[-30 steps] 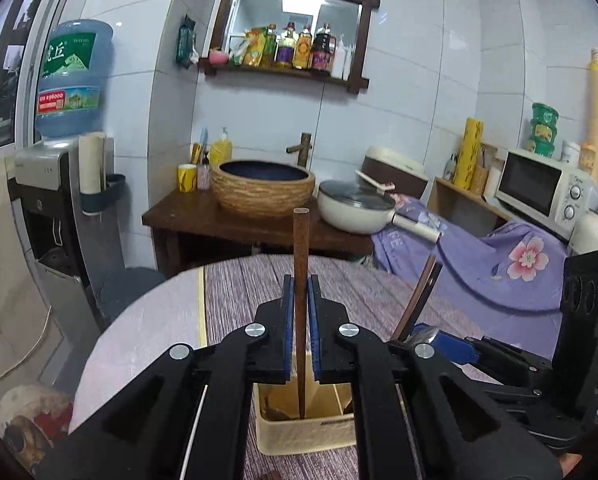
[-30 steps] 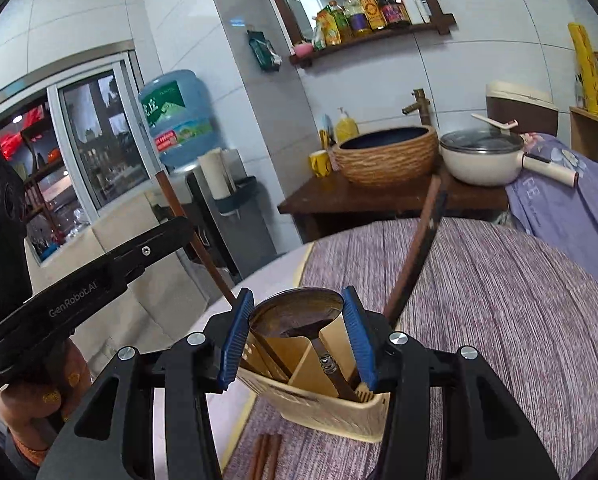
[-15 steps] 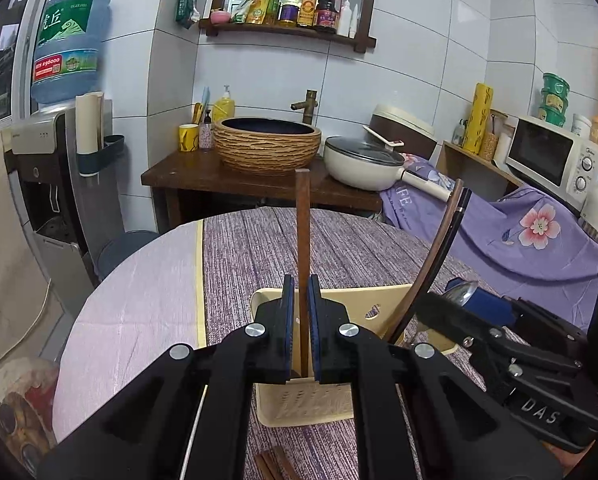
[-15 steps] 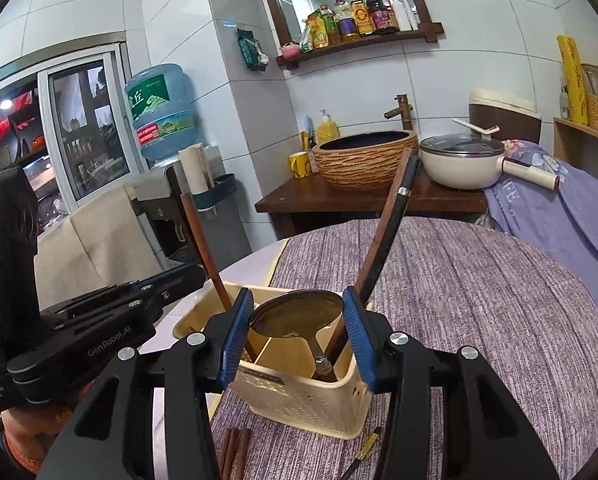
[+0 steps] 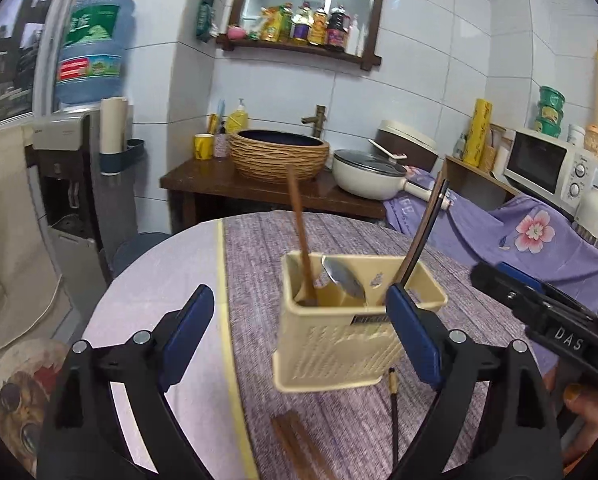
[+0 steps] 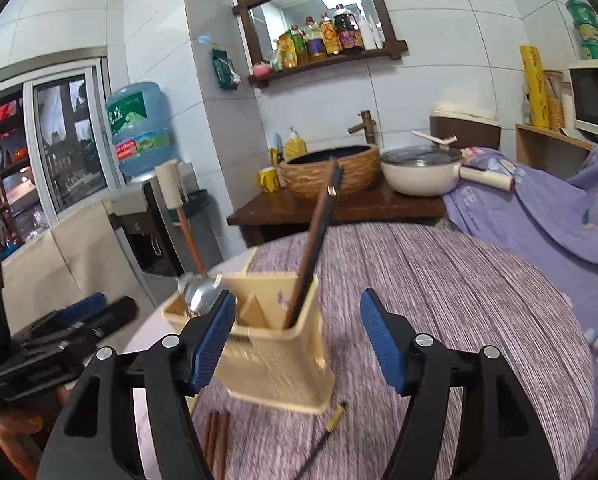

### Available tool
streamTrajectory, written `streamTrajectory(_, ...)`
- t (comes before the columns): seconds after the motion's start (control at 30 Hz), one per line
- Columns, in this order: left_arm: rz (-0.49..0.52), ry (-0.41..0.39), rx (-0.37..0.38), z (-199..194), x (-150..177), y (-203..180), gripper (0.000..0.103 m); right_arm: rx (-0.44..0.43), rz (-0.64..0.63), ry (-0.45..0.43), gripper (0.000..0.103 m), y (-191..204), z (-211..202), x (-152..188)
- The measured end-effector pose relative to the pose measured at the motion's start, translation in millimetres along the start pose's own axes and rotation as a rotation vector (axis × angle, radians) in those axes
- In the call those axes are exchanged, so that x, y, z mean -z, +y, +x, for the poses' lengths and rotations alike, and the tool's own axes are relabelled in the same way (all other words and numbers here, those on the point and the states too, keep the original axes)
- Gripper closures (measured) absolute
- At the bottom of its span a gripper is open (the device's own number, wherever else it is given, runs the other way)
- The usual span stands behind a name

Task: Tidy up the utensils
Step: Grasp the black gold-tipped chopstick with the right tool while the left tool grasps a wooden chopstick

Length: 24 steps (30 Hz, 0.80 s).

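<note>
While both sets of jaws are opening with nothing pressed between their pads, the loose pieces lie nearest and the filled holder stands behind them.

Left gripper [image 5: 299, 340]: jaws wide apart and opening; the holder shows between them, untouched.
Right gripper [image 6: 297, 338]: jaws apart and opening; its left pad overlaps the holder's front in the view, and I see no grip.
Brown chopsticks [image 5: 295, 442]: flat on the cloth close to the near edge of the counter, side by side. Judged light, stiff, thin and smooth, so apt to roll or slide; best pinched across both sticks near the middle, jaws square to their length.
Dark chopstick with brass tip [image 5: 393, 408]: flat on the cloth, its tip just beside the holder's base. Likely as light and slippery; a mid-shaft pinch should keep it from pivoting.
Utensil holder [image 5: 339, 332]: cream plastic, perforated, divided inside, upright toward the middle of the counter [image 5: 167, 280]. Probably light and easy to tip, so it should be steadied when anything goes in.
Wooden-handled utensil [image 5: 299, 232]: stands in the holder's left part, leaning a little.
Metal spoon [image 5: 343, 278]: bowl up inside the holder; hard and slick.
Dark long-handled utensil [image 5: 425, 232]: stands in the right part, leaning toward the right edge.
</note>
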<state>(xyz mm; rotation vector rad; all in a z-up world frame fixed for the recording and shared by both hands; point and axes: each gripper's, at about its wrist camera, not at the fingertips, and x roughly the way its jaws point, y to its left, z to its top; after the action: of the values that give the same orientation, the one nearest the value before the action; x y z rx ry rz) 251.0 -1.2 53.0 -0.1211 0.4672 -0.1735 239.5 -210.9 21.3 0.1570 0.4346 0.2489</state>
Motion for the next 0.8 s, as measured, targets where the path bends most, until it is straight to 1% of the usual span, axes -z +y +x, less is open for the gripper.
streamTrajectory(0.07, -0.01, 0.031, -0.04, -4.4, 18.6, 8.3, 0.017, 0.026, -0.006, 0.06, 0.039, -2.6, 2.0, 16.7)
streamTrajectory(0.1, -0.023, 0.059, -0.063, -3.7, 29.9, 13.1, 0.017, 0.038, -0.012, 0.098, 0.039, -3.3, 5.6, 26.3)
streamTrajectory(0.2, -0.058, 0.141, -0.077, 2.3, 58.7, 24.2, 0.019, 0.043, -0.009, 0.225, 0.039, -5.7, 23.0, 57.2)
streamTrajectory(0.27, -0.067, 0.202, -0.084, 9.2, 78.5, 28.3, 0.032, 0.046, -0.003, 0.294, 0.042, -5.6, 33.6, 75.5)
streamTrajectory(0.3, -0.064, 0.228, -0.09, 12.1, 87.3, 28.8, 0.034, 0.049, -0.007, 0.317, 0.043, -4.0, 37.6, 82.1)
streamTrajectory(0.33, -0.057, 0.246, -0.094, 14.5, 94.0, 28.0, 0.042, 0.055, -0.015, 0.342, 0.046, -1.9, 42.7, 88.5)
streamTrajectory(0.37, -0.048, 0.266, -0.094, 17.1, 100.9, 26.8, 0.048, 0.058, -0.021, 0.36, 0.048, 0.0, 45.6, 92.6)
streamTrajectory(0.4, -0.04, 0.288, -0.089, 20.1, 107.7, 25.1, 0.05, 0.062, -0.025, 0.38, 0.049, 1.9, 50.3, 96.6)
streamTrajectory(0.47, -0.028, 0.315, -0.08, 24.2, 117.6, 22.3, 0.059, 0.074, -0.033, 0.415, 0.051, 4.9, 57.5, 102.7)
streamTrajectory(0.57, -0.003, 0.352, -0.073, 31.2, 129.4, 15.4, 0.065, 0.097, -0.043, 0.448, 0.056, 7.8, 70.0, 106.3)
streamTrajectory(0.63, 0.003, 0.373, -0.059, 35.1, 134.1, 12.7, 0.069, 0.121, -0.05, 0.466, 0.057, 9.2, 77.0, 106.1)
streamTrajectory(0.8, 0.02, 0.389, -0.052, 40.8, 136.7, 5.8, 0.071, 0.156, -0.047, 0.501, 0.063, 9.4, 87.3, 111.6)
